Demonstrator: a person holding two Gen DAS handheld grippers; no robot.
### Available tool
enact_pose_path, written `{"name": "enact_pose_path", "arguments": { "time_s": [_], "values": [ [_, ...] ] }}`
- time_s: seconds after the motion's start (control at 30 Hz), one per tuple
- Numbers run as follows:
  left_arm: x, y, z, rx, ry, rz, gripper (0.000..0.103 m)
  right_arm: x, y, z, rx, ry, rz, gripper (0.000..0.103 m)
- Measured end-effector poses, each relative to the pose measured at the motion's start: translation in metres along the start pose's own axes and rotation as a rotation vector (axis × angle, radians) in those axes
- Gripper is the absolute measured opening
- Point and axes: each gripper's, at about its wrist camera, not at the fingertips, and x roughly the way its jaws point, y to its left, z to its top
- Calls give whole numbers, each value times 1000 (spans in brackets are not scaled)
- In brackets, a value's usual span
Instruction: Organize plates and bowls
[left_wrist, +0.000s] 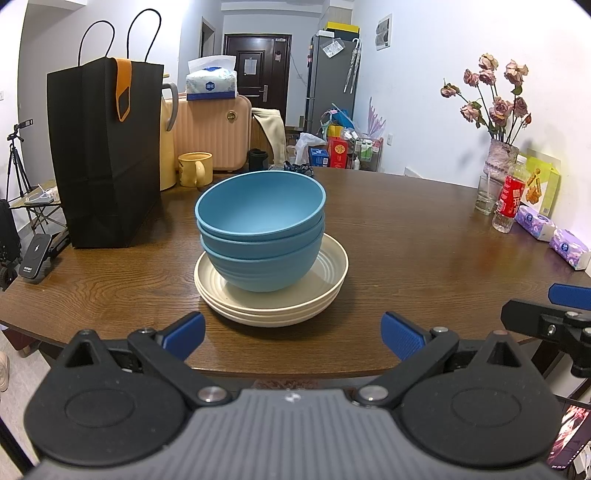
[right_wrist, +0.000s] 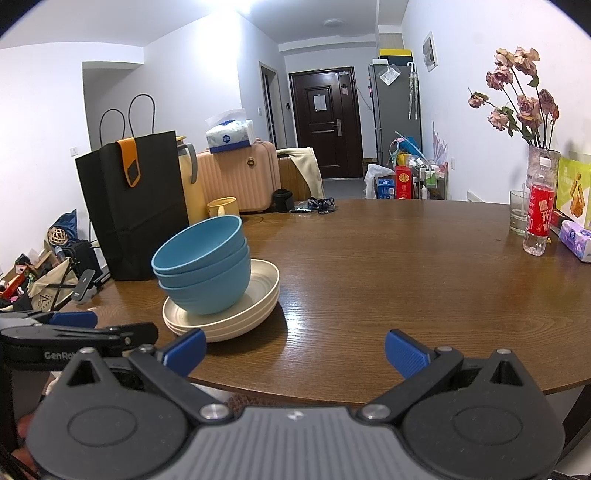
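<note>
Three blue bowls (left_wrist: 260, 232) sit nested one in another on a stack of cream plates (left_wrist: 328, 291), on the brown wooden table (left_wrist: 406, 236). My left gripper (left_wrist: 291, 332) stands open just in front of that stack, at the table's near edge, with nothing between its blue pads. In the right wrist view the same bowls (right_wrist: 203, 269) and plates (right_wrist: 262, 295) lie ahead to the left. My right gripper (right_wrist: 293, 349) is open and empty over the near table edge, to the right of the stack. The left gripper's fingers (right_wrist: 74, 319) show at the left.
A black paper bag (left_wrist: 107, 155) stands left of the stack, with a yellow mug (left_wrist: 195, 168) behind it. At the right edge stand a vase of dried roses (left_wrist: 498, 158), a glass (left_wrist: 485, 195), a red-labelled bottle (left_wrist: 511, 199) and tissue packs (left_wrist: 550, 232). A charger (left_wrist: 37, 258) lies far left.
</note>
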Motion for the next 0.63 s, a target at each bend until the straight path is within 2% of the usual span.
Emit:
{"name": "enact_pose_path", "arguments": {
  "time_s": [0.63],
  "values": [
    [0, 0, 4, 1, -4, -10, 103, 0, 0, 0, 1, 0, 1, 103]
  ]
}}
